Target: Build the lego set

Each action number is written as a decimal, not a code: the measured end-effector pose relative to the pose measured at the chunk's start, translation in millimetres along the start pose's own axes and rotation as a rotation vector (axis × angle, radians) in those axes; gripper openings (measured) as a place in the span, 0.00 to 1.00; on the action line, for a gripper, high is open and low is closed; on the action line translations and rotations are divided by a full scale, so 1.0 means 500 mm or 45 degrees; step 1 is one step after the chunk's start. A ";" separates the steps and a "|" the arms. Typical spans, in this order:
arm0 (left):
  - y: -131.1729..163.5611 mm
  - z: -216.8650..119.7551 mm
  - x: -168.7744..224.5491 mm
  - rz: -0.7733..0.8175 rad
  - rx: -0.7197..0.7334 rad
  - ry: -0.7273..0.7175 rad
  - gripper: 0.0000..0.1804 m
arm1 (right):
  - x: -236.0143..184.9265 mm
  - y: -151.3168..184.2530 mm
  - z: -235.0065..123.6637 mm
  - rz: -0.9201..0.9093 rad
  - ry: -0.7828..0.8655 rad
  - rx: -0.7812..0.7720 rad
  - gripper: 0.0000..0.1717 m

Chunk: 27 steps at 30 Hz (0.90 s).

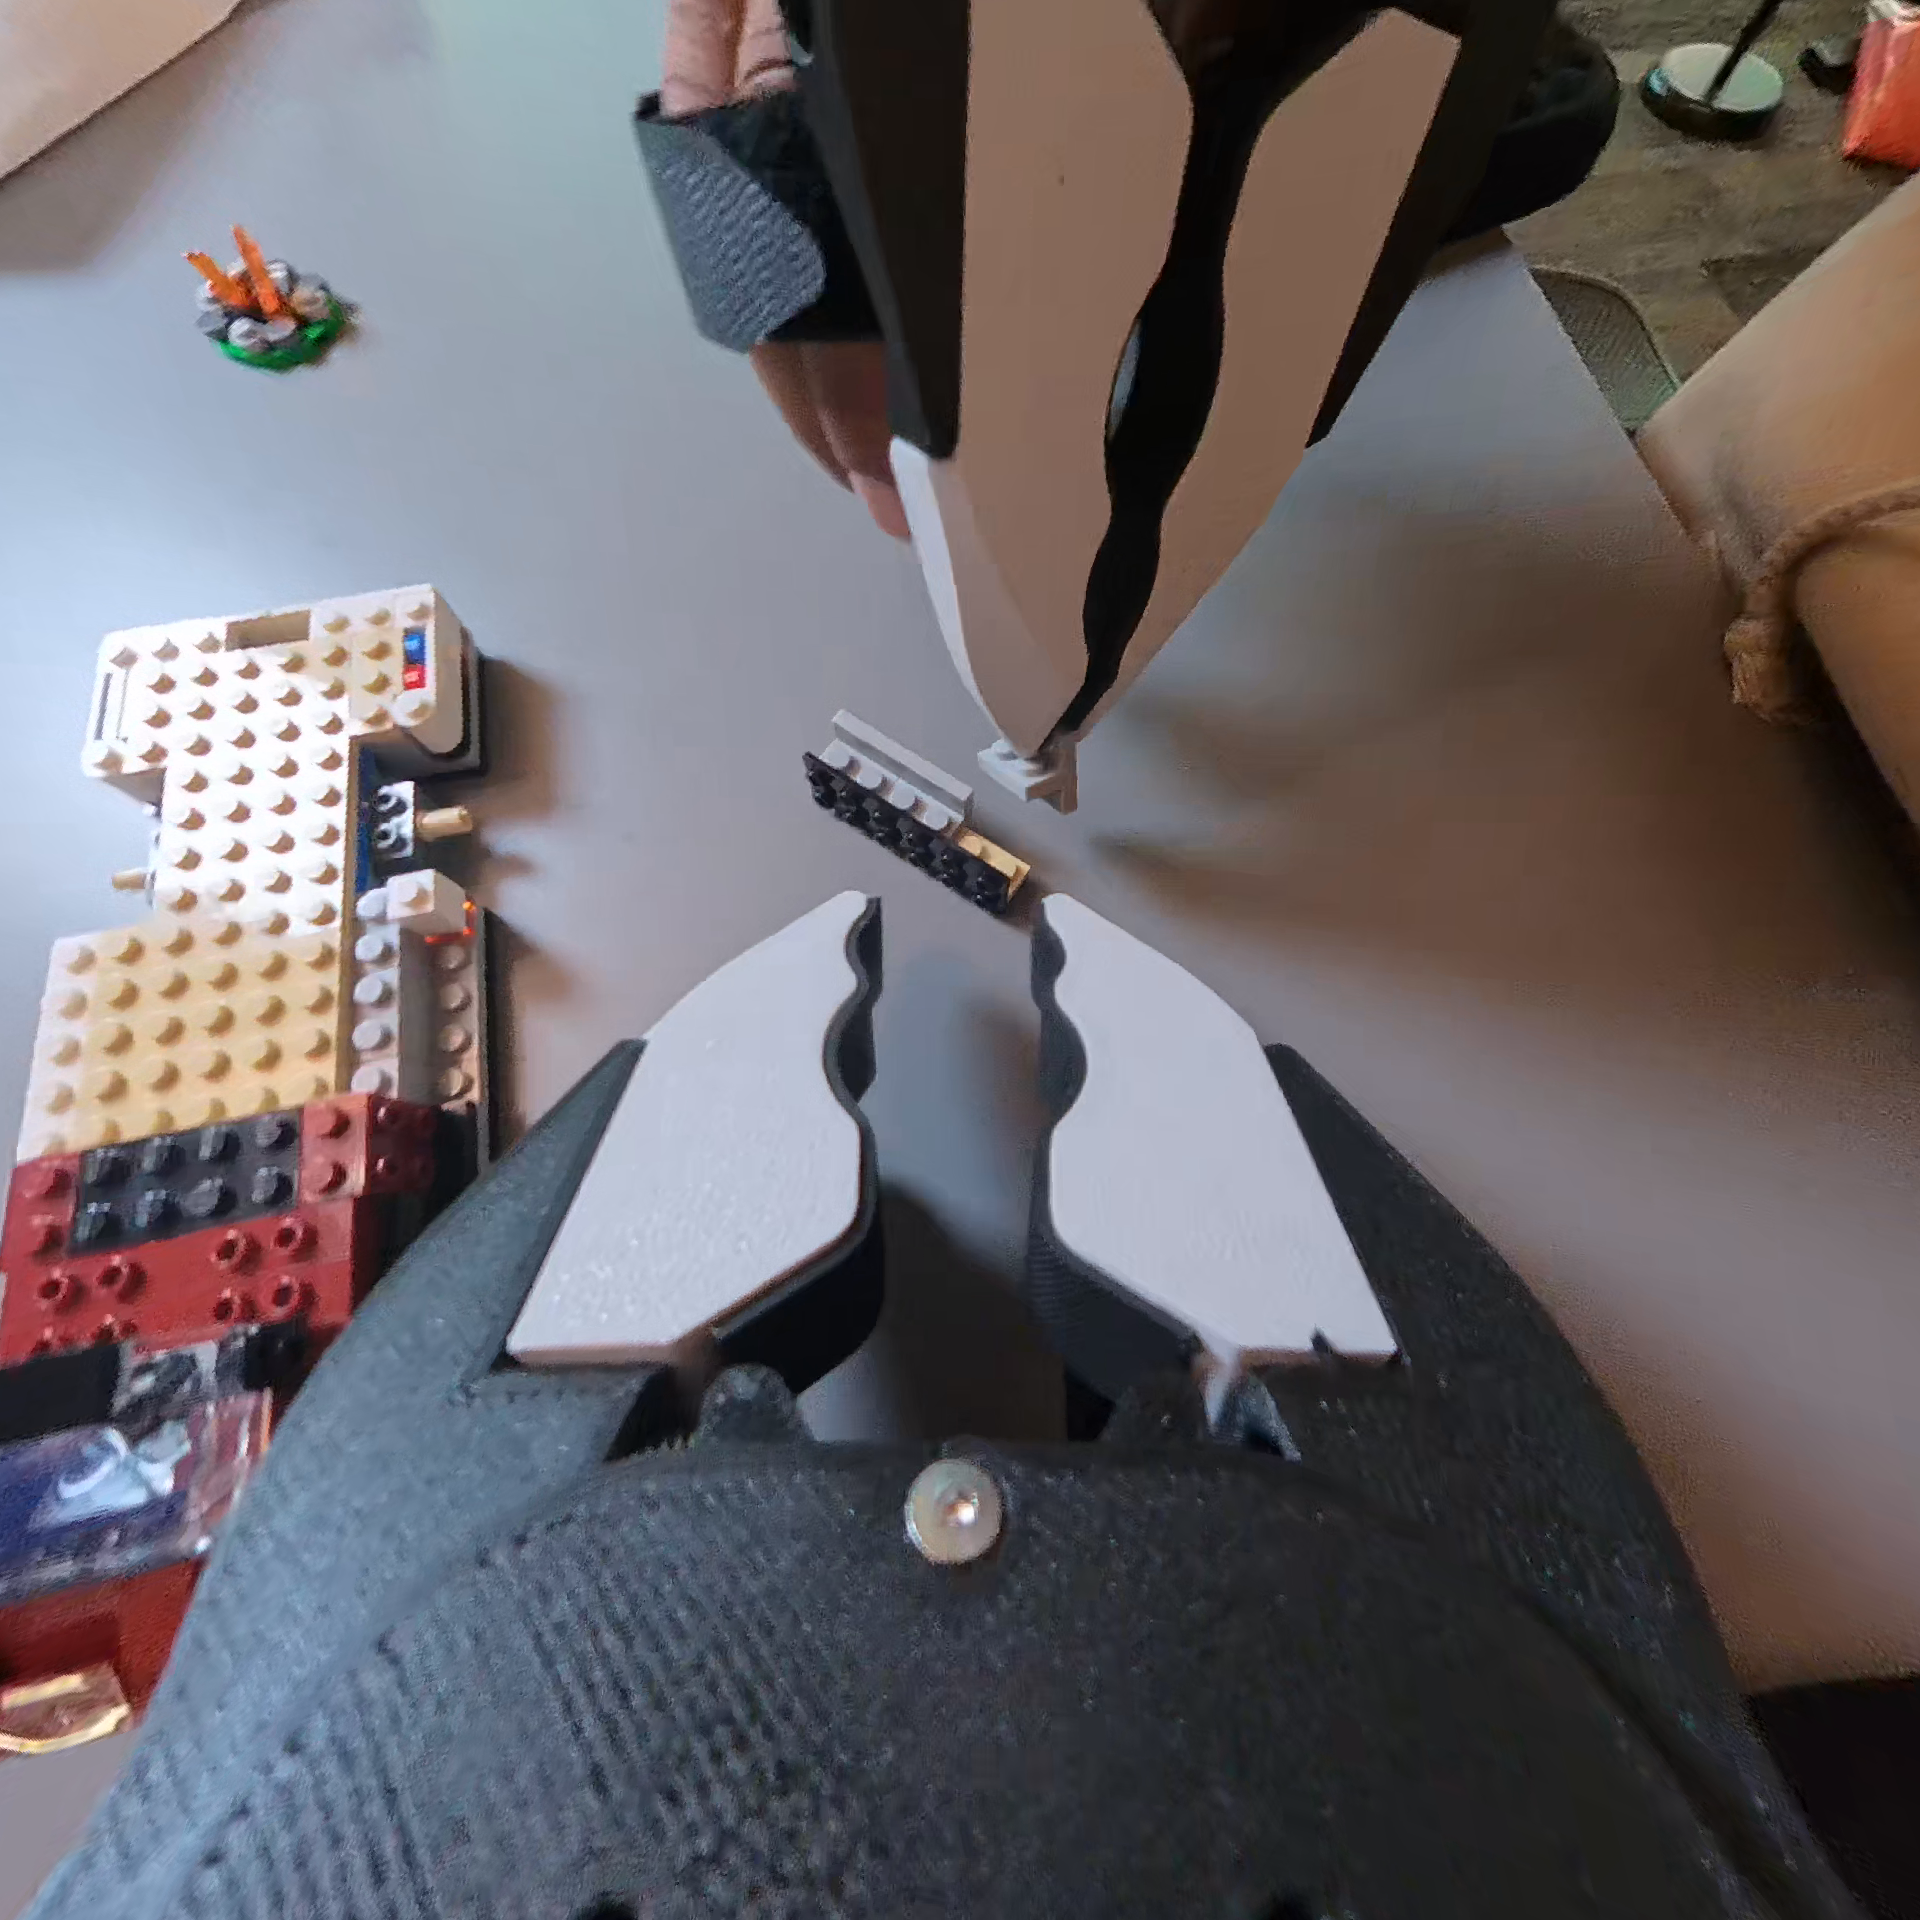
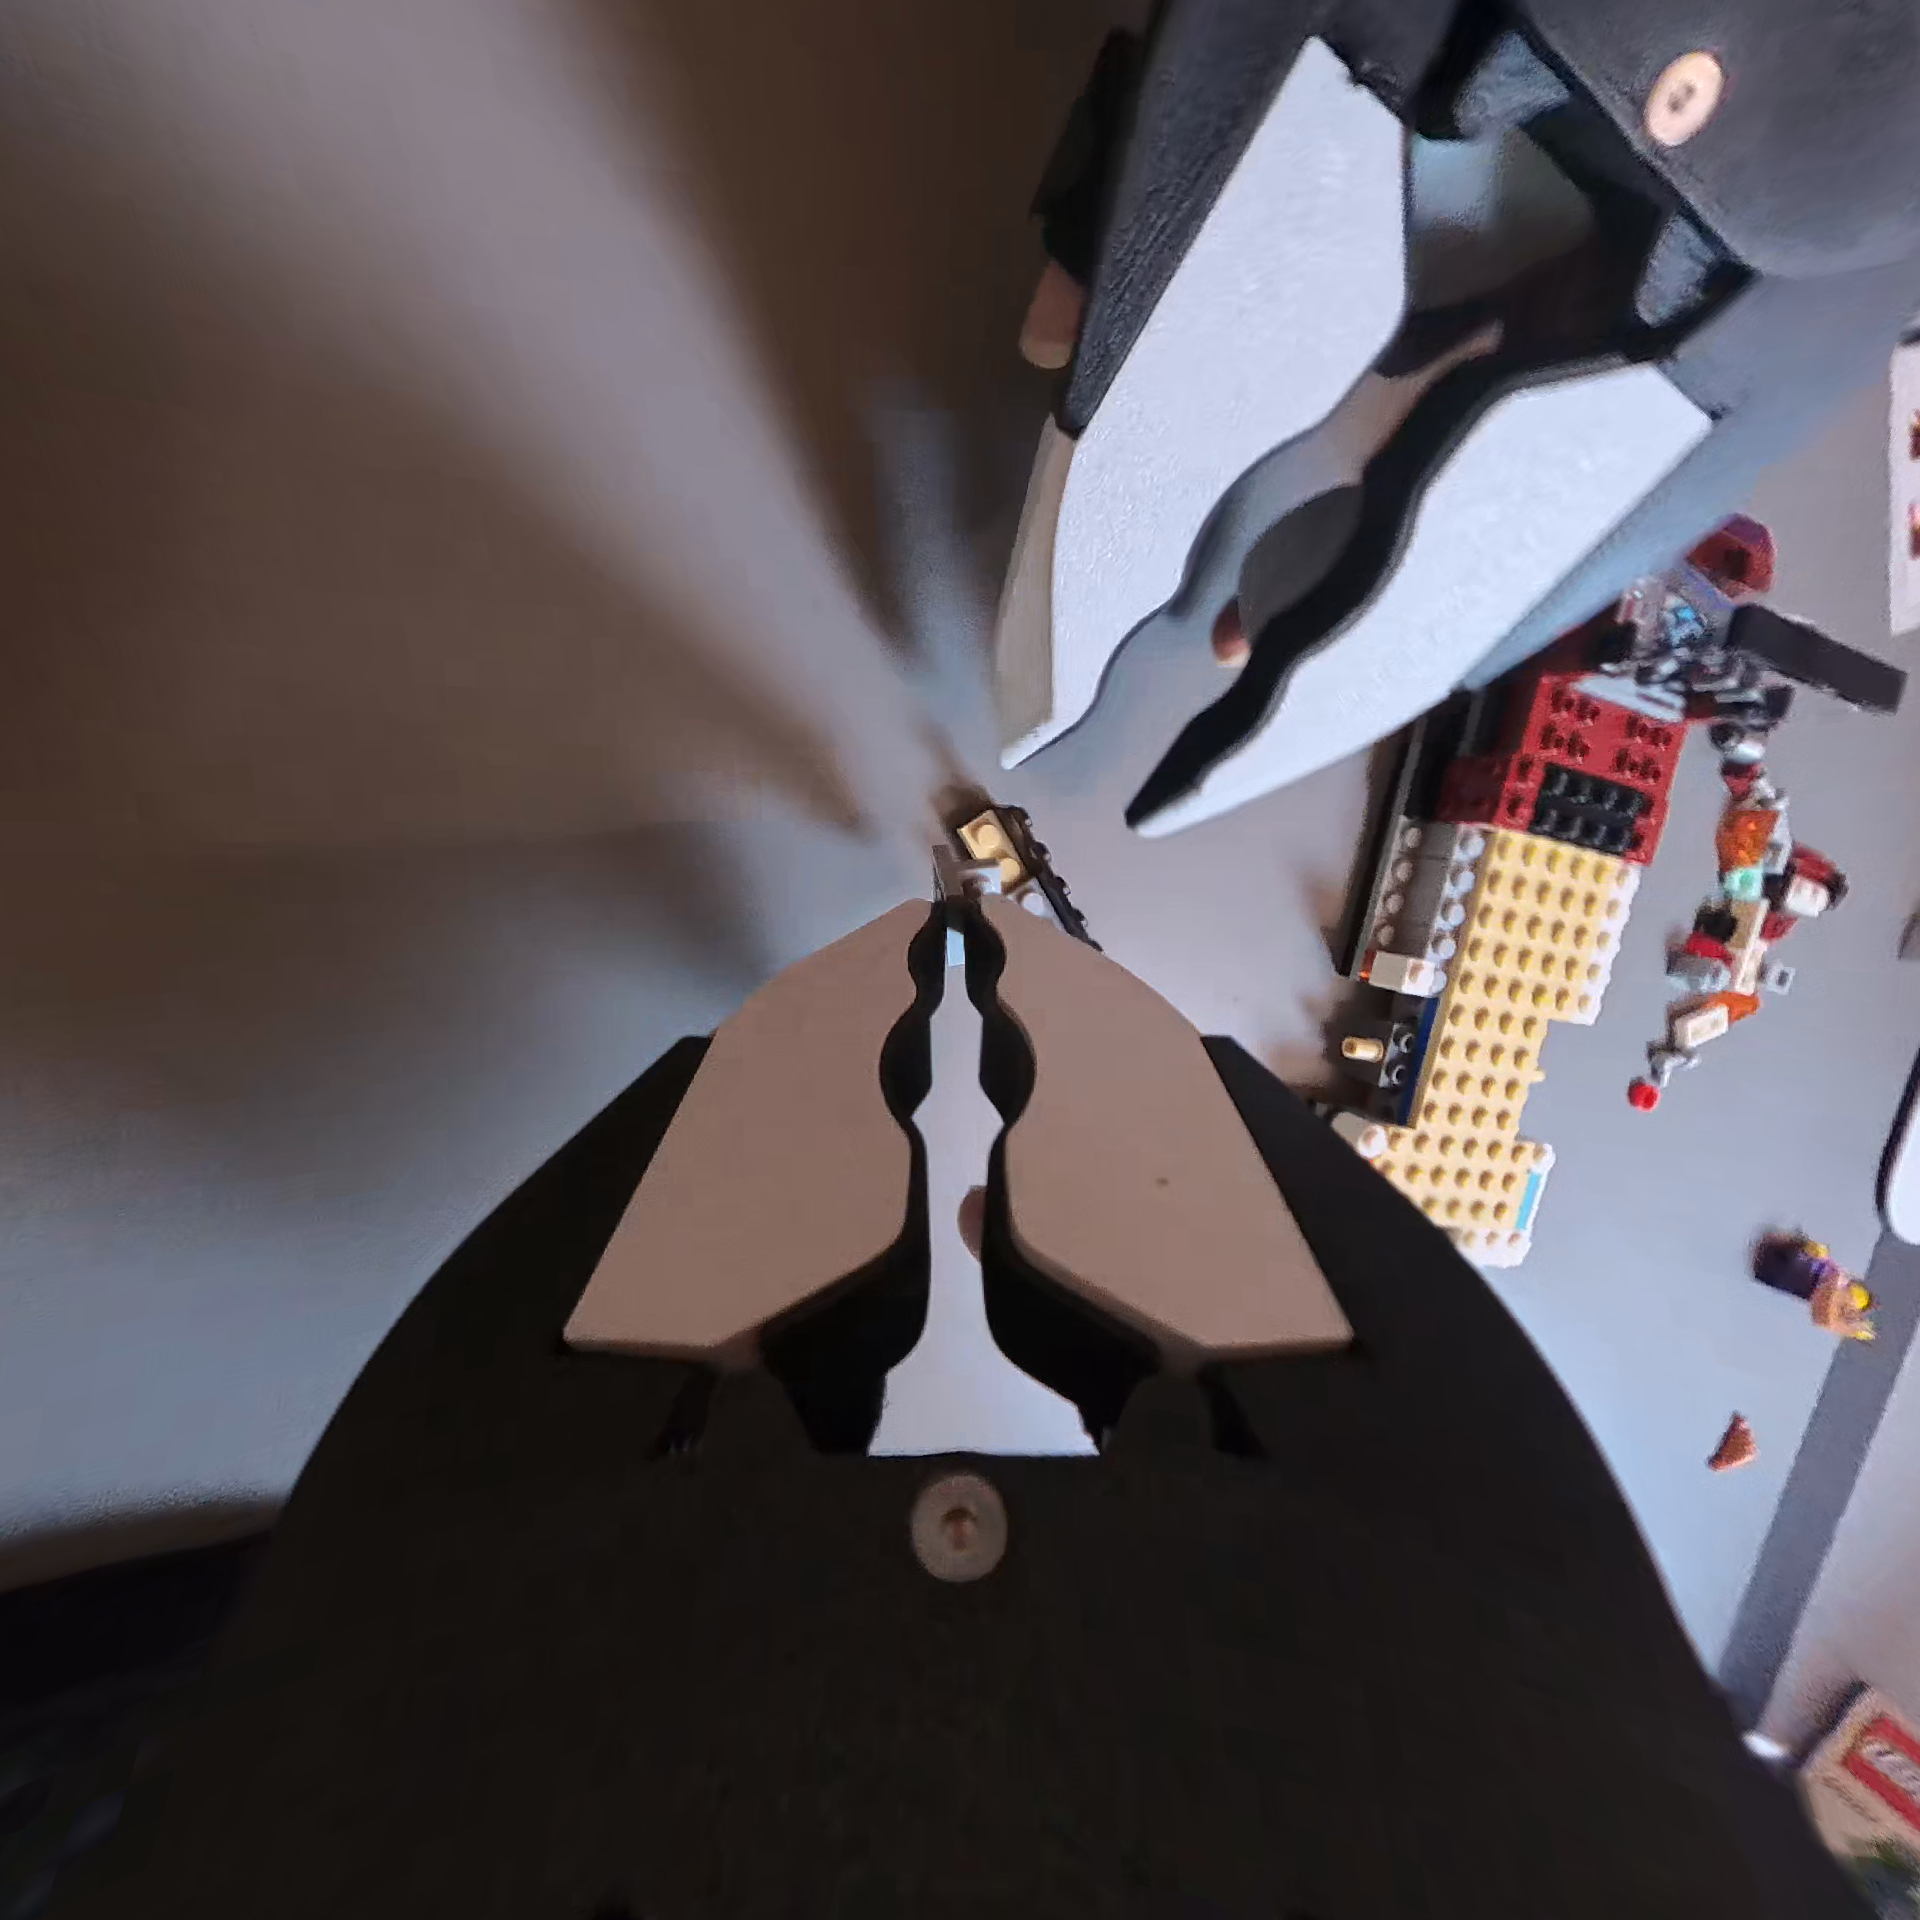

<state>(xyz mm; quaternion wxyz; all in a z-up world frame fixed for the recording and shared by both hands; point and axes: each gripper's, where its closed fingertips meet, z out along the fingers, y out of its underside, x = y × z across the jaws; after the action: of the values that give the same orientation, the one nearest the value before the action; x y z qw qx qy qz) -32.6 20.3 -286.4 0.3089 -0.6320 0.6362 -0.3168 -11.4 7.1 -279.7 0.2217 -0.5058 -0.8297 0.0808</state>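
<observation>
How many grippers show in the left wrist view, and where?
2. The left gripper at bottom centre, jaws open near the black plate; the right gripper from the top, jaws shut on a small grey piece.

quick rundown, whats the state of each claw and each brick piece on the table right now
left claw: open, holding nothing
right claw: shut on small grey piece, lifted
black plate assembly: flat on table, loose between the claws
large build: flat, studs up
campfire piece: upright, apart
</observation>
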 end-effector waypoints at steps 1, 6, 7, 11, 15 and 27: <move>0.000 0.004 0.002 0.031 0.001 0.023 0.19 | -0.001 0.000 0.002 -0.036 -0.020 -0.024 0.02; 0.002 0.021 -0.003 0.239 -0.055 0.080 0.31 | -0.007 -0.004 0.002 -0.137 -0.103 -0.067 0.02; 0.000 0.023 -0.007 0.258 -0.062 0.093 0.32 | -0.009 -0.004 0.001 -0.141 -0.116 -0.069 0.02; -0.009 0.035 -0.023 0.301 -0.092 0.168 0.37 | -0.019 0.000 -0.012 -0.116 -0.141 -0.072 0.02; -0.006 0.049 -0.010 0.362 -0.120 0.274 0.40 | -0.030 0.008 -0.024 -0.055 -0.140 -0.060 0.02; 0.012 0.029 0.037 0.280 -0.077 0.263 0.33 | -0.042 -0.002 -0.025 -0.033 -0.088 0.052 0.02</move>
<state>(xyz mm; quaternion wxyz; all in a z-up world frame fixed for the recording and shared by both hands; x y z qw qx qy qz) -24.7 1.4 -300.0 0.2553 -0.5315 0.7393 -0.3252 1.5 -12.9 -274.2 0.2042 -0.4871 -0.8417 0.1123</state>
